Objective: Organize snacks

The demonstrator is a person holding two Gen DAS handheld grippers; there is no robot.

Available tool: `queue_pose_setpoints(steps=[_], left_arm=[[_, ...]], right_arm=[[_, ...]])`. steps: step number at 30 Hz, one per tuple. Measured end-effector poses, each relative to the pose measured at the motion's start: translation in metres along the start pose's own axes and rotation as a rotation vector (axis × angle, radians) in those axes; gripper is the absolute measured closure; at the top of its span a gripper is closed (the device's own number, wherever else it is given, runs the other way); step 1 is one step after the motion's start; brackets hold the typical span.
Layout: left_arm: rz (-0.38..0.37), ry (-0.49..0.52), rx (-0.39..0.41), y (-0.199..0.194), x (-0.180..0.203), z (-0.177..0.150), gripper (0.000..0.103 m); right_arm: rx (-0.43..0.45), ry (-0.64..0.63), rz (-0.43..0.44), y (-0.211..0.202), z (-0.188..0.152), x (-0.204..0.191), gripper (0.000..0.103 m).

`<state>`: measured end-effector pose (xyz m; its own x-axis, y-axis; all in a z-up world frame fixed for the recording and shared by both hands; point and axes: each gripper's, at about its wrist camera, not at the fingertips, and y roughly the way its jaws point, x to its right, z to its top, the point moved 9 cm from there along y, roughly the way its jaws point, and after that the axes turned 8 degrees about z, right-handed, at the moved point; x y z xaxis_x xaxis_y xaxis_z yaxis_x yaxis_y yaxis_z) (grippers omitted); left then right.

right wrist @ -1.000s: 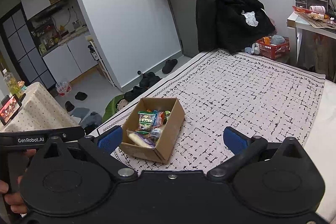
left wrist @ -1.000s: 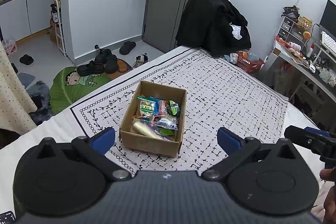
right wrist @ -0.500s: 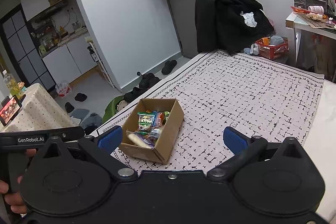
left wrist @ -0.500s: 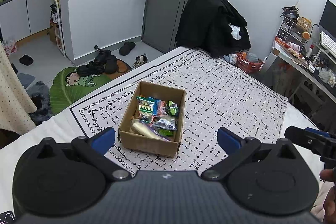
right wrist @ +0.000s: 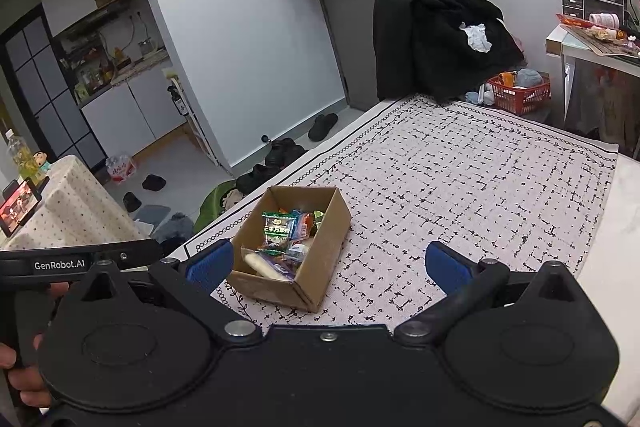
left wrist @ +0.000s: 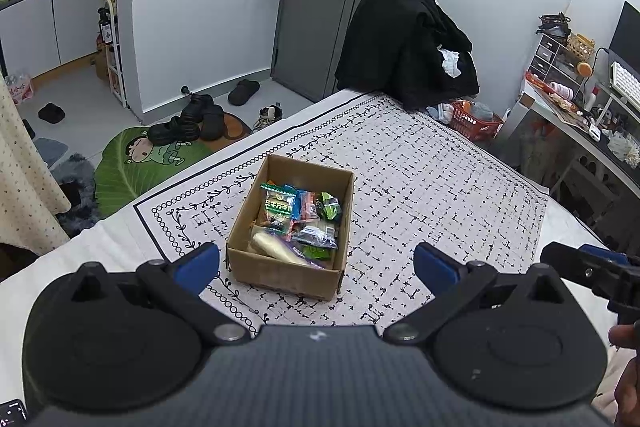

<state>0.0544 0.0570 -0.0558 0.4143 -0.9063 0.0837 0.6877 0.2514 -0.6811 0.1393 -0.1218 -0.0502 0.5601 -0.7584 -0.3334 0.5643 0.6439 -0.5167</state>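
An open cardboard box sits on the patterned cloth near its left border. Several snack packets lie inside it, among them a green one and a pale long one. My left gripper is open, held back from the box's near wall, nothing between its blue pads. My right gripper is open too, above the cloth just right of the box, holding nothing. Part of the right gripper shows at the far right of the left wrist view.
The patterned cloth covers a white bed. Past its far corner stands a chair draped with black clothes. A red basket, a cluttered desk, shoes and a green mat lie beyond the edges.
Both views have shifted very slightly; the box sits a touch higher in the frames. Both grippers stay open and the snacks have not moved.
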Motion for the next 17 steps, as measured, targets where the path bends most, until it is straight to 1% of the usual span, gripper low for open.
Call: queue_pose_setpoints(steps=[8, 17], left_arm=[[0.006, -0.001, 0.006, 0.001, -0.001, -0.001, 0.000], [0.000, 0.001, -0.016, 0.010, 0.002, -0.001, 0.000]], right_arm=[[-0.009, 0.006, -0.004, 0.001, -0.002, 0.002, 0.000], [-0.030, 0.016, -0.007, 0.012, -0.006, 0.007, 0.000]])
